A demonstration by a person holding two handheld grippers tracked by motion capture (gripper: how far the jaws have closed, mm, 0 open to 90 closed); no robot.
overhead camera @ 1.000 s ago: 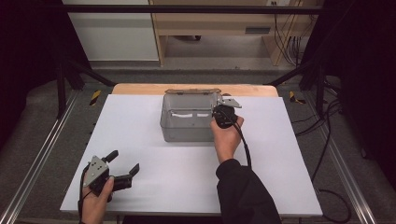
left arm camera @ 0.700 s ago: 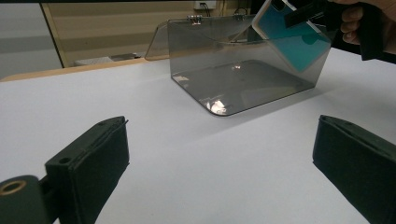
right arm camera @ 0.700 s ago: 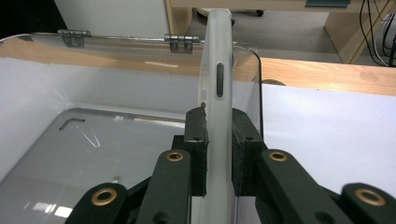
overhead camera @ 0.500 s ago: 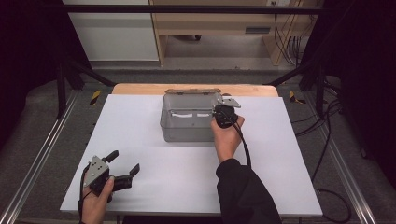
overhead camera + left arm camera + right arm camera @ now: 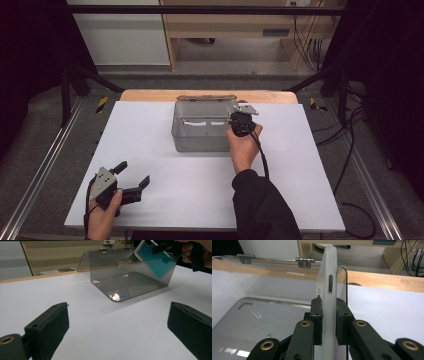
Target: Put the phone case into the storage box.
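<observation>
Translucent white phone case (image 5: 327,285) (teal face in the left gripper view), clamped edge-on by right gripper (image 5: 328,312), upper centre of frame, over the clear box (image 5: 202,127). Left gripper (image 5: 131,176), lower left, jaws wide, empty.

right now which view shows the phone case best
The left gripper view: the phone case shows its teal face, tilted over the clear box. The right gripper view gives its white edge between the right gripper pads. The high view hardly resolves it.
</observation>
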